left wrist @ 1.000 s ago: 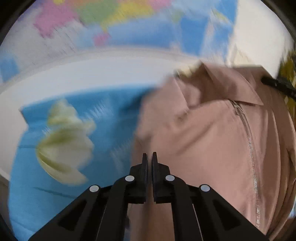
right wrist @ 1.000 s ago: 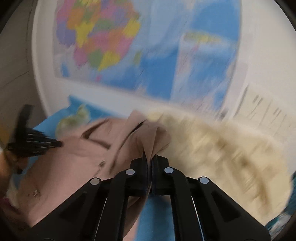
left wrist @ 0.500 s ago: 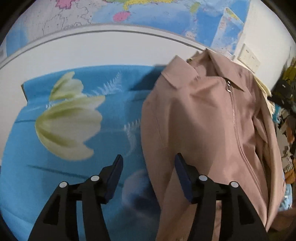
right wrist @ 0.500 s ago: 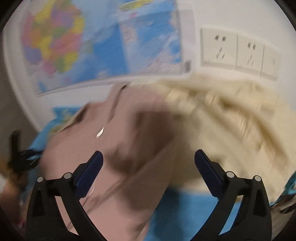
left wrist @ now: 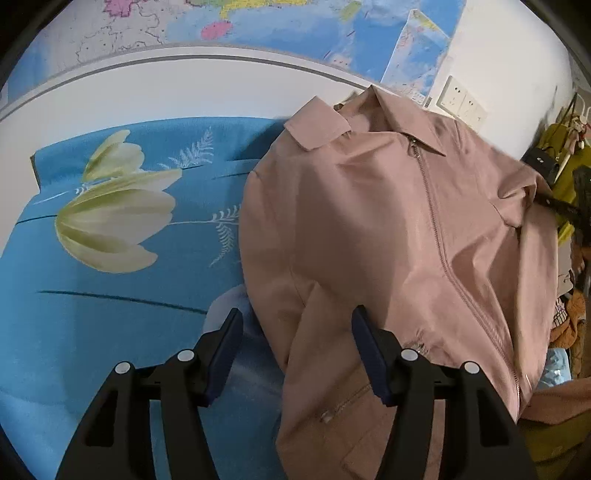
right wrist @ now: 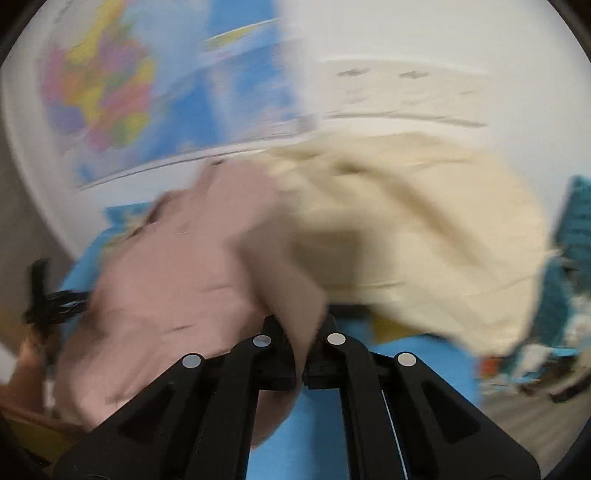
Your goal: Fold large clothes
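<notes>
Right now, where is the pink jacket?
In the left wrist view the pink jacket lies zipped, collar up, on the right side of the blue flowered sheet, under the wall map.

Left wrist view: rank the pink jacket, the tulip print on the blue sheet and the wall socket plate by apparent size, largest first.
1. Pink jacket, by far the largest.
2. Tulip print.
3. Wall socket plate, smallest, though it sits farthest from the camera, so it may look smaller than it is.
</notes>
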`<state>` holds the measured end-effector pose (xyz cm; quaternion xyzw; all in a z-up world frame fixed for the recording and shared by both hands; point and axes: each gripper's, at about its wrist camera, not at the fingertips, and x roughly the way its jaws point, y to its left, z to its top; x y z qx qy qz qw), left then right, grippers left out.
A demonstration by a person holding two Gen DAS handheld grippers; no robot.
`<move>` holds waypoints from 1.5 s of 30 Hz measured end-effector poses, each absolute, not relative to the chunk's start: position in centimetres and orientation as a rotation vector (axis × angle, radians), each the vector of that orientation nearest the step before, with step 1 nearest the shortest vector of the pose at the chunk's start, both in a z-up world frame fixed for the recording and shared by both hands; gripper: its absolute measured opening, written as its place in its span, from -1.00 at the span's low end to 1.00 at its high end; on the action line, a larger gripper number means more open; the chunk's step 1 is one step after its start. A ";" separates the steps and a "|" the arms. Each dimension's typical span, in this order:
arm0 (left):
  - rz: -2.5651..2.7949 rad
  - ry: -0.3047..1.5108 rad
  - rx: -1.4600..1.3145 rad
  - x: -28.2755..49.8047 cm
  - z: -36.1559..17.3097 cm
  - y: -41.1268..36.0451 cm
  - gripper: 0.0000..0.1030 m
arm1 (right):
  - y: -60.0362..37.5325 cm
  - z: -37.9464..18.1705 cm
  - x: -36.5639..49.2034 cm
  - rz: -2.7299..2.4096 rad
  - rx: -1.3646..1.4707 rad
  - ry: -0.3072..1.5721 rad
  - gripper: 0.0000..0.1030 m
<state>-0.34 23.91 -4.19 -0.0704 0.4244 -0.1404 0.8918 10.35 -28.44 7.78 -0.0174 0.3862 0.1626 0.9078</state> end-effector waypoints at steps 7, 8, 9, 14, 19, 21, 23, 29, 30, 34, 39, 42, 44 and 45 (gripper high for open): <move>-0.305 0.927 -0.210 -0.8 -6.3 24.2 0.30 | -27.1 -0.3 13.9 -0.009 -0.279 1.021 0.21; -0.332 0.926 -0.232 -1.1 -6.3 24.1 0.23 | -26.8 0.4 13.2 -0.005 -0.258 0.986 0.26; -0.365 0.929 -0.256 -1.5 -6.2 23.8 0.09 | -26.1 1.9 12.1 0.000 -0.234 0.930 0.32; -0.478 0.869 -0.268 -3.1 -5.1 20.6 -0.08 | -18.1 7.9 6.4 0.420 -0.127 0.725 0.74; -0.564 0.748 -0.271 -4.8 -2.1 16.8 0.17 | -5.1 4.0 4.8 0.913 -0.102 0.915 0.74; -0.598 0.720 -0.252 -5.7 -1.4 15.1 0.30 | -1.3 2.4 5.4 1.010 -0.035 1.000 0.67; -0.613 0.704 -0.239 -6.5 -0.9 13.9 0.32 | 1.5 0.8 6.9 1.072 0.063 1.103 0.65; -0.605 0.706 -0.170 -7.5 -1.0 11.9 0.40 | 6.9 -1.4 7.2 1.057 -0.114 1.181 -0.37; -0.630 0.717 -0.174 -7.5 -1.0 12.1 0.40 | 7.0 -1.5 7.2 1.060 -0.132 1.175 -0.63; -0.643 0.654 -0.280 -8.0 0.0 17.5 0.39 | 0.0 0.5 8.7 1.058 0.014 1.090 -0.82; -0.481 0.681 -0.373 -3.9 -1.2 22.6 0.10 | -8.0 3.4 10.5 0.993 0.173 0.988 -0.83; -0.503 0.793 -0.297 0.0 -3.8 19.1 -0.01 | -11.3 4.0 10.9 0.961 0.244 0.974 -0.82; -0.552 0.834 -0.230 0.9 -4.9 16.2 0.00 | -11.7 4.0 10.7 0.959 0.255 0.973 -0.82; -0.540 0.847 -0.179 1.6 -5.4 14.7 0.00 | -12.0 3.9 10.4 0.964 0.265 0.976 -0.82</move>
